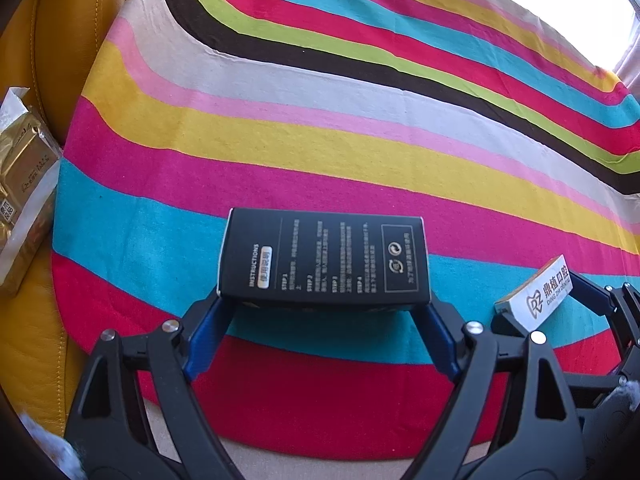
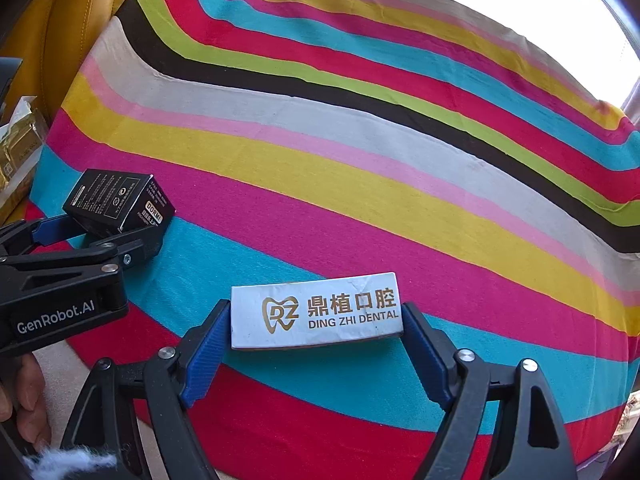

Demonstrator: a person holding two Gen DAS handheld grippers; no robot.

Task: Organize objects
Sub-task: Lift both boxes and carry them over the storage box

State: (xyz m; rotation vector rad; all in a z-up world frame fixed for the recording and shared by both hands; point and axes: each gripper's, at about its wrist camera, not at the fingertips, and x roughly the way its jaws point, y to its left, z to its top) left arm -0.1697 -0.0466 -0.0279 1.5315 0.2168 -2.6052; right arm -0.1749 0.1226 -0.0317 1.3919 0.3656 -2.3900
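Note:
A black box with white instruction print sits crosswise between the blue pads of my left gripper, and both pads touch its short ends. From the right wrist view the black box looks tilted over the striped cloth, with the left gripper on it. A white box marked DING ZHI DENTAL lies between the pads of my right gripper, which press on both its ends. The left wrist view shows this white box at the right, tilted.
A striped multicolour cloth covers the surface under both boxes. A gold foil packet lies at the left on yellow leather upholstery. A person's hand holds the left gripper's handle. Bright window light fills the top right.

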